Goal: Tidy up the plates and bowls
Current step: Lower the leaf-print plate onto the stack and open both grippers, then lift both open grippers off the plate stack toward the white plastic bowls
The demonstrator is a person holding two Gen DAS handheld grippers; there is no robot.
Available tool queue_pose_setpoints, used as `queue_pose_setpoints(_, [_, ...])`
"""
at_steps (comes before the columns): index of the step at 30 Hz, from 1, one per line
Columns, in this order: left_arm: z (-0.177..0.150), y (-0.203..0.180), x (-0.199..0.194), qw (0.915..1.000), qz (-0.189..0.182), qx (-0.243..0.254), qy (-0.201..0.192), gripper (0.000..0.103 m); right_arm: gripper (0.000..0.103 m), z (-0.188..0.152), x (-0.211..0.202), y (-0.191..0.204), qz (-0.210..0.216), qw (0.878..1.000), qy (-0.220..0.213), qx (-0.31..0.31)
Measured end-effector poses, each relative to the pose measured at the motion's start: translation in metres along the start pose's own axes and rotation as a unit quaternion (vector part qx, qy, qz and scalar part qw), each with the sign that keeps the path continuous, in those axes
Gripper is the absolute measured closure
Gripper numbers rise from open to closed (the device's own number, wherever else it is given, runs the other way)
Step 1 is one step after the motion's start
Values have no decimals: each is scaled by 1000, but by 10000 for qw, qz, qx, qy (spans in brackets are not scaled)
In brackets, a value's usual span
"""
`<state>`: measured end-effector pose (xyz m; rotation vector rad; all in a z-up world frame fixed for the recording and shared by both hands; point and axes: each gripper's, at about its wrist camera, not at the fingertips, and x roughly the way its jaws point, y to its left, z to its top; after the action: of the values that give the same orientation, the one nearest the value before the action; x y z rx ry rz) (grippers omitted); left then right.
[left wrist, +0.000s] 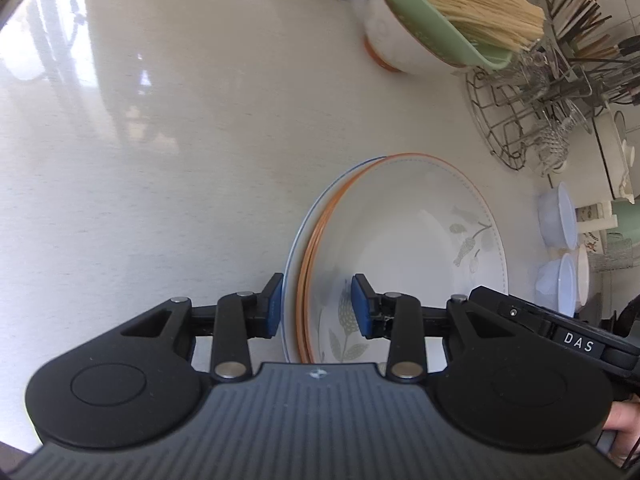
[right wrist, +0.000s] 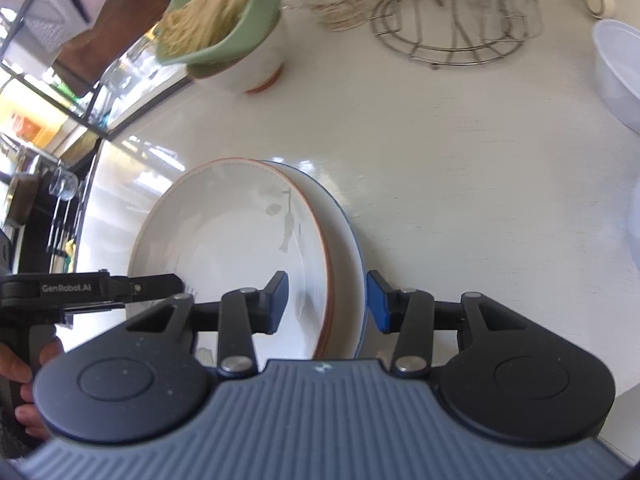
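**A:** What's at the jaws?

**B:** My left gripper (left wrist: 318, 306) straddles the near left rim of the plate stack (left wrist: 400, 248). The outer pad sits just outside the blue-rimmed plate (left wrist: 289, 280), the inner pad over the top plate's well. Whether the pads press, I cannot tell. My right gripper (right wrist: 327, 302) does the same on the stack's right rim, and there I see slivers of gap beside both pads, so those jaws stand apart around the rim.

**A:** How does the stack look?

**B:** I count three plates: two orange-rimmed plates (left wrist: 404, 236), white with grey leaf and flower prints, nested on the blue-rimmed one, which sticks out beyond them. The stack is on the pale countertop (left wrist: 160, 160).

**A:** Beyond the fingertips?

**B:** One white bowl with an orange foot (left wrist: 384, 40) holding a green bowl of dry noodles (left wrist: 452, 12), and right of that one wire rack (left wrist: 516, 120) with glassware. Well right of my left jaws stand two translucent plastic bowls (left wrist: 558, 222).
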<state>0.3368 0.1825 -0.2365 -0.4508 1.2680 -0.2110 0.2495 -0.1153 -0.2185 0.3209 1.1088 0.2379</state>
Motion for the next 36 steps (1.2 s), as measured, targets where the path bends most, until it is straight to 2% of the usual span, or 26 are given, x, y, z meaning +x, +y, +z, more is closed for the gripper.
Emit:
queue_pose_setpoints(7, [-1, 11, -12, 9997, 232, -42, -94, 63, 58, 1, 8, 19, 49, 9995, 72, -299])
queue_pose_setpoints(11, [-1, 5, -18, 9990, 381, 115, -185, 63, 58, -1, 8, 21, 33, 9995, 50, -294])
queue_pose_setpoints(17, [5, -11, -32, 9961, 718, 362, -370, 62, 58, -1, -5, 19, -81, 9993, -218, -296])
queue_pose_setpoints(20, [11, -24, -44, 9937, 868, 521, -474, 50, 58, -1, -16, 16, -130, 9989, -376, -254])
queue_pose_setpoints(22, [17, -37, -57, 9914, 1005, 620, -562, 34, 58, -1, -26, 13, -192, 9985, -465, -214])
queue_pose_setpoints(27, [38, -72, -112, 9857, 1187, 851, -844, 14, 58, 2, -62, -1, -277, 9976, -631, -11])
queue_pose_setpoints(30, [51, -99, -147, 9808, 1389, 963, -976, 9, 58, 5, -83, -12, -394, 9970, -658, 73])
queue_pose_setpoints(36, [78, -155, -200, 9784, 1390, 1402, -613, 4, 58, 13, -109, -39, -479, 9964, -655, 238])
